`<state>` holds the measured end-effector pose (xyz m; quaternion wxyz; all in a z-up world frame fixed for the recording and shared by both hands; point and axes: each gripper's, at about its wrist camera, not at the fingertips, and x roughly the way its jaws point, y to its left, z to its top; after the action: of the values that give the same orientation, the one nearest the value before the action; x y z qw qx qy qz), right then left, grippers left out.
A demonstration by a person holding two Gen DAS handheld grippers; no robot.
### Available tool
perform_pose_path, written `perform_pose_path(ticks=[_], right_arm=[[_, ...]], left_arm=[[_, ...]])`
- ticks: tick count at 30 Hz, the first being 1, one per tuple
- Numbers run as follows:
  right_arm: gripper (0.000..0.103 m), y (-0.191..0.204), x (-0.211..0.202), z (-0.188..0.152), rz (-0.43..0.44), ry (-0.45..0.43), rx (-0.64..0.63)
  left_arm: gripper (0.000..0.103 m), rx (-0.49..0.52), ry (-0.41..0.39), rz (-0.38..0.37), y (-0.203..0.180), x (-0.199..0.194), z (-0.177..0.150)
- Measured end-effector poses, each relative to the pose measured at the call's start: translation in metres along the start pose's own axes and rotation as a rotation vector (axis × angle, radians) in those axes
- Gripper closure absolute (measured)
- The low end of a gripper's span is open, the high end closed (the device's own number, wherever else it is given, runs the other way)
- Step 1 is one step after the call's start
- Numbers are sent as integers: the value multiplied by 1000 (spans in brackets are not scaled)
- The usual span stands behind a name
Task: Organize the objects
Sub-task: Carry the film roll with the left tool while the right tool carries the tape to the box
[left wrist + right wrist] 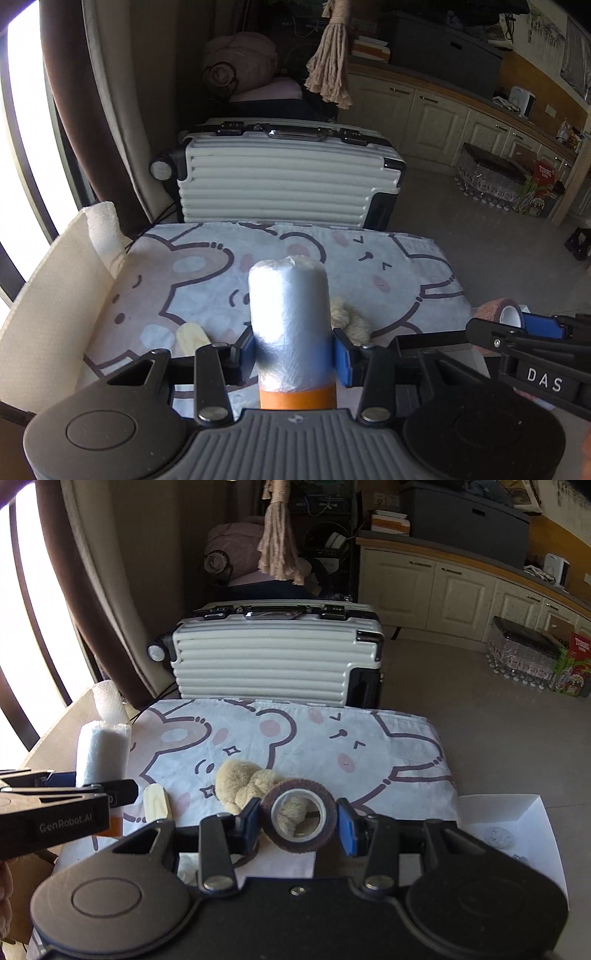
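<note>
My left gripper [293, 354] is shut on a roll of clear plastic bags [290, 310] with an orange band, held upright above the bear-print cloth [388, 266]. In the right wrist view the same roll [103, 753] stands at the left in the left gripper [99, 781]. My right gripper [299, 823] is shut on a brown tape roll [295, 843], its hole facing the camera. From the left wrist view, the tape roll [493, 314] and the right gripper [509, 325] sit at the right edge. A beige plush toy [240, 779] and a pale wooden piece [157, 803] lie on the cloth [369, 746].
A cardboard box [48, 314] with a paper towel roll [105, 229] stands at the table's left. A white open box [517, 812] lies at the right. Behind the table stands a white ribbed suitcase [288, 177]; cabinets and packed bottles [491, 177] are beyond.
</note>
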<state>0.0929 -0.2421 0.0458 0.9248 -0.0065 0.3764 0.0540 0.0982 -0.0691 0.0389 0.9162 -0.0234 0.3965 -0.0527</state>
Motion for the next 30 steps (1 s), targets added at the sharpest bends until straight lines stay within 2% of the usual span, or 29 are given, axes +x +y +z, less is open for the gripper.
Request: perform_pose_path(ticks=[7,15,25,30], right_arm=[[59,-42,10,-17,-48,16,80],[59,-81,18,-39,-155,15,133],[59,-110,21,-53,-199,33,171],[59,-123,23,-60,-183,42,204]], left_arm=[[60,40,45,-47,-37,30,-15],[60,104,73,-106,-79,51,-28],[60,132,98,-178,-114,69,-36],[60,130,124,-187,-123,80,-40]])
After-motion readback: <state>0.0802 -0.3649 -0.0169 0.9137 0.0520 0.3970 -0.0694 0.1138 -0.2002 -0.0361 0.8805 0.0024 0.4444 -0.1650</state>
